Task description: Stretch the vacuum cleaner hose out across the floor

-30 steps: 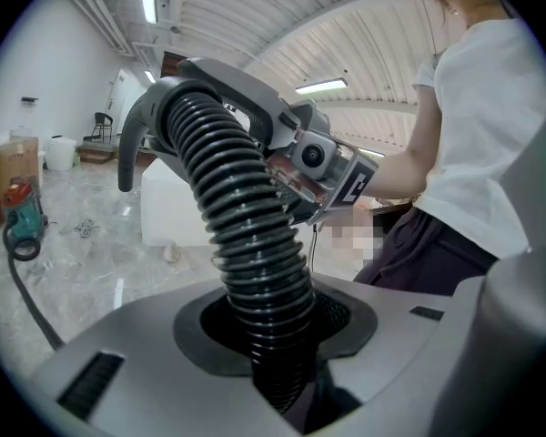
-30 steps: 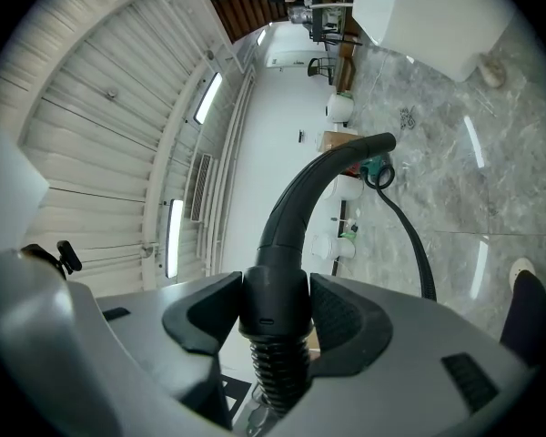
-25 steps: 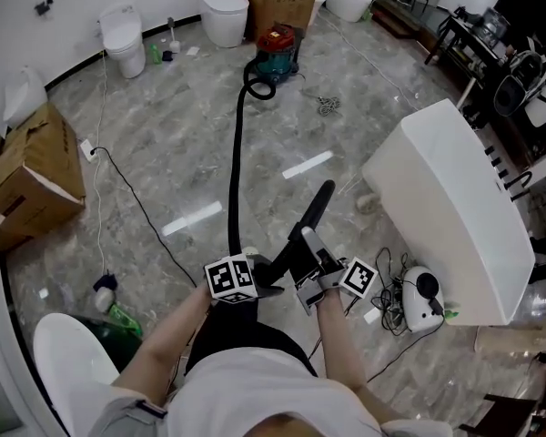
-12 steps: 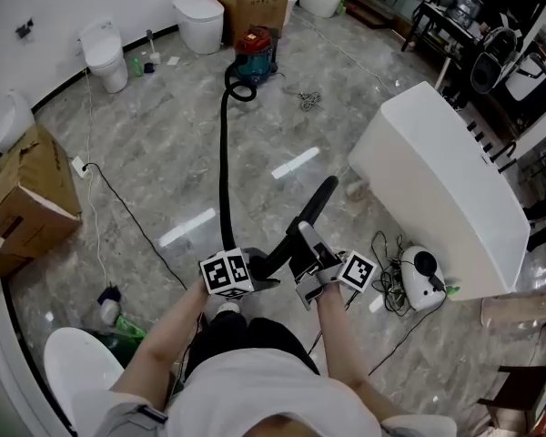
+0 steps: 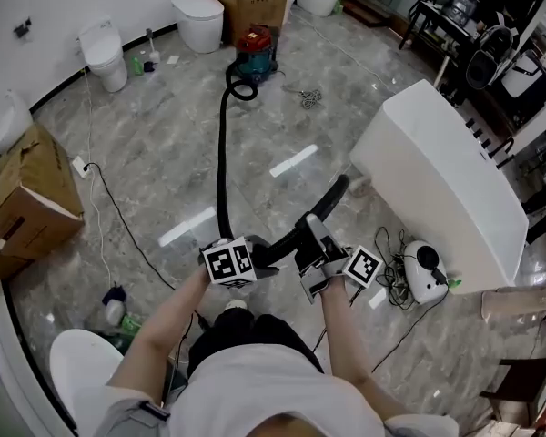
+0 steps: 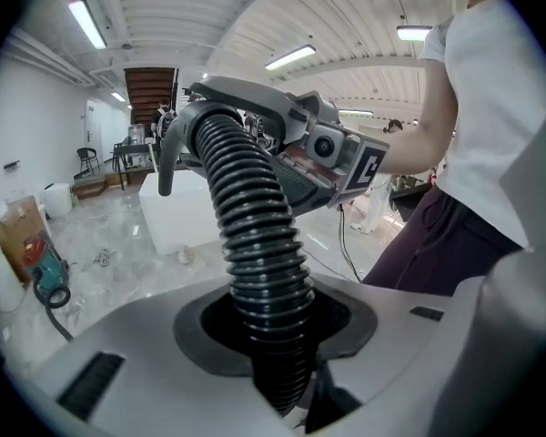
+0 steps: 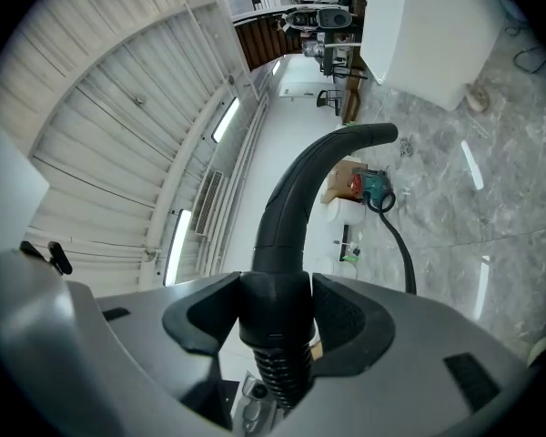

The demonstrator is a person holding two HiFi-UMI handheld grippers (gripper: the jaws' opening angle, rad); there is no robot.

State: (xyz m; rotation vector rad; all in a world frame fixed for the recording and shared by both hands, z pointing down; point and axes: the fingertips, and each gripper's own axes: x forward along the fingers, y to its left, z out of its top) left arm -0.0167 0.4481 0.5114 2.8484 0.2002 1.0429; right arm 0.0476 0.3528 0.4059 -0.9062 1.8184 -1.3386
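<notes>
A red and teal vacuum cleaner (image 5: 257, 51) stands far off on the marble floor. Its black ribbed hose (image 5: 223, 153) runs from a loop at the machine almost straight toward me. My left gripper (image 5: 255, 264) is shut on the ribbed hose (image 6: 255, 244), which passes between the jaws of the left gripper (image 6: 273, 335). Just to its right, my right gripper (image 5: 314, 248) is shut on the hose's smooth curved handle (image 5: 326, 209). The handle (image 7: 291, 217) arcs up out of the right gripper (image 7: 275, 326), with the vacuum cleaner (image 7: 373, 188) beyond it.
A white bathtub (image 5: 437, 189) lies on its side at the right, a white device with tangled cords (image 5: 423, 280) beside it. Toilets (image 5: 100, 48) and cardboard boxes (image 5: 27, 189) line the left and far walls. A thin black cable (image 5: 118, 217) crosses the floor at left.
Both grippers have lifted slightly, still gripping the hose. The handle tip now points higher toward the bathtub, and the hose lies straighter along the floor.
</notes>
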